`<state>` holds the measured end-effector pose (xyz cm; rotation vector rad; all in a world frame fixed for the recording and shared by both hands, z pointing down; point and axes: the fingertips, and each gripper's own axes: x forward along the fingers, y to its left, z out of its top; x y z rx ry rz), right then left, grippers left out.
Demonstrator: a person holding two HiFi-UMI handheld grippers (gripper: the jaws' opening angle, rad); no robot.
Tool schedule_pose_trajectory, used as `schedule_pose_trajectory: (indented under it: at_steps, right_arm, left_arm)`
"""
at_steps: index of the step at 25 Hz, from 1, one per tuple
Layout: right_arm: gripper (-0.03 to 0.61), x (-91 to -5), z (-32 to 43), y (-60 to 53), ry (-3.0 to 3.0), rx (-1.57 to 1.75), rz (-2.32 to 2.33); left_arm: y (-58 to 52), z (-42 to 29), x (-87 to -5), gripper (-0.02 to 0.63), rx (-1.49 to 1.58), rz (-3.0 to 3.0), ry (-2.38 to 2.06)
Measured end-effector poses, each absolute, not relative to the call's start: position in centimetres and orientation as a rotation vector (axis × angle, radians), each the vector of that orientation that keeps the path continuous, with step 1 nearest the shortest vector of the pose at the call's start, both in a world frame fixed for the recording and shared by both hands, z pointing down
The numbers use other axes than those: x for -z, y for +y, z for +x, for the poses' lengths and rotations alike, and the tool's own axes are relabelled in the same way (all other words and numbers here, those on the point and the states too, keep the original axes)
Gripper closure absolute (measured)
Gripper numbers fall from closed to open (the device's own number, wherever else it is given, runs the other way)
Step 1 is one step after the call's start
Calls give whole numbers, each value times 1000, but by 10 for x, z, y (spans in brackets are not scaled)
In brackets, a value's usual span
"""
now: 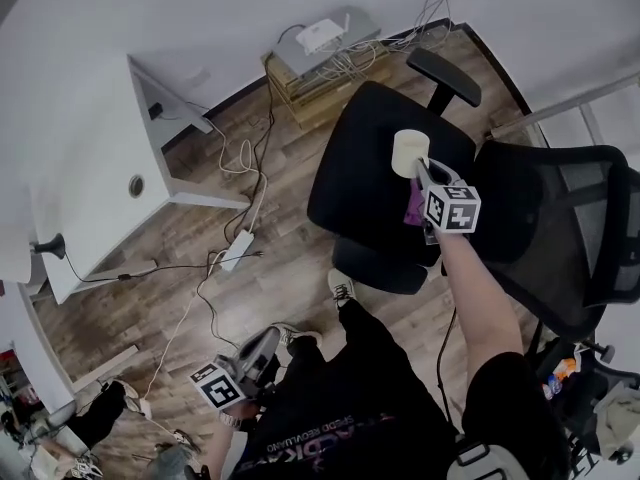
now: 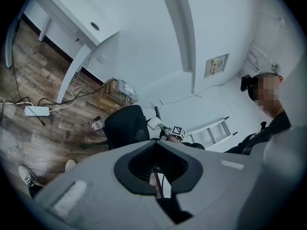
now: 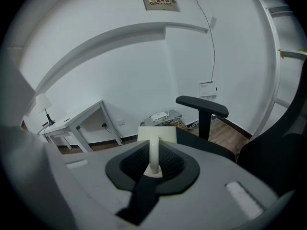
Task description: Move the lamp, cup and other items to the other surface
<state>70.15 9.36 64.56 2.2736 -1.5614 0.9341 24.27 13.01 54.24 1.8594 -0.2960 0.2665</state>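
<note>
Slippage is the main hazard: the cream cup (image 1: 411, 153) is clamped by its handle alone in the right gripper (image 1: 421, 174), above the black office chair seat (image 1: 360, 183). If it is released while tilted, toppling on the cushion is likely. The left gripper (image 1: 268, 340) is narrowly parted and empty.

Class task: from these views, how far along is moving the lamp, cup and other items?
Done: nothing visibly delivered; no item lies on the black chair seat. In hand: the right gripper holds the lamp by its stem, above that seat. Left: setting it down, then fetching the rest; the left gripper carries nothing.
</note>
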Motion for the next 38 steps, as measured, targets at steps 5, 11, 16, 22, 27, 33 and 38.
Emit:
schedule_pose_trajectory:
  at_steps: [5, 11, 16, 22, 27, 33, 38]
  right_arm:
    - [531, -699, 711, 77, -1523, -1027, 2242]
    - [531, -748, 718, 51, -1485, -1108, 2215]
    - [531, -772, 708, 41, -1472, -1134, 2206]
    - [531, -784, 701, 46, -1490, -1129, 2200]
    - [531, -793, 684, 57, -1520, -1139, 2082]
    - [528, -797, 683, 66, -1518, -1152, 2075]
    - [522, -802, 674, 75, -1525, -1166, 2029]
  left_arm:
    - [135, 238, -554, 617, -330, 1828, -347]
    - [140, 228, -567, 617, -366, 1778, -417]
    - [147, 217, -576, 617, -370, 1744, -454]
    - [149, 217, -582, 617, -369, 1734, -456]
    - [151, 223, -580, 616, -363, 1738, -433]
    - [154, 226, -581, 617, -363, 1736, -426]
    - [158, 225, -582, 615, -354, 1730, -427]
